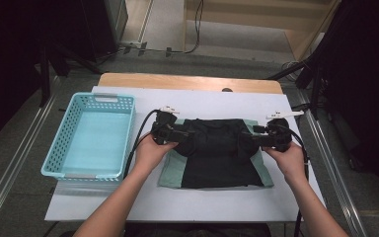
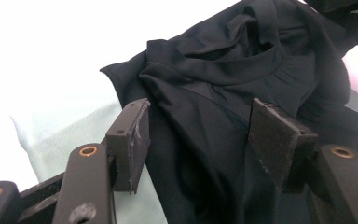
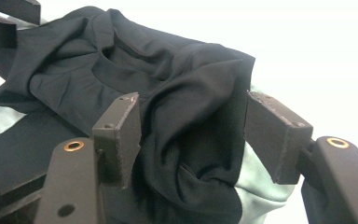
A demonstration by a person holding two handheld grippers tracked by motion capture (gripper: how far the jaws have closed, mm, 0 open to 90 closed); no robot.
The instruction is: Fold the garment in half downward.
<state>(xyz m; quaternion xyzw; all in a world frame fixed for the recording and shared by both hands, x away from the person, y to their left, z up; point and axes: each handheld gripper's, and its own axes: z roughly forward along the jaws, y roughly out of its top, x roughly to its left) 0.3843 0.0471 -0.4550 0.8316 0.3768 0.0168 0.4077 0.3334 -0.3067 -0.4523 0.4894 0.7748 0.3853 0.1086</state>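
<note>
Fingers [image 2: 133, 140] of both grippers stand spread around the black shirt [image 1: 212, 150]; its loose folded sleeves could spring open.

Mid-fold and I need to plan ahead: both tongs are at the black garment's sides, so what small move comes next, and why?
Probably draw both tongs back off the cloth. The left tongs and right tongs stand open, pads off the fabric, with the folded-in sides of the black fabric garment lying loose between them on the pale green cloth. The side folds look released, so clearing away lets you take the next fold.
</note>
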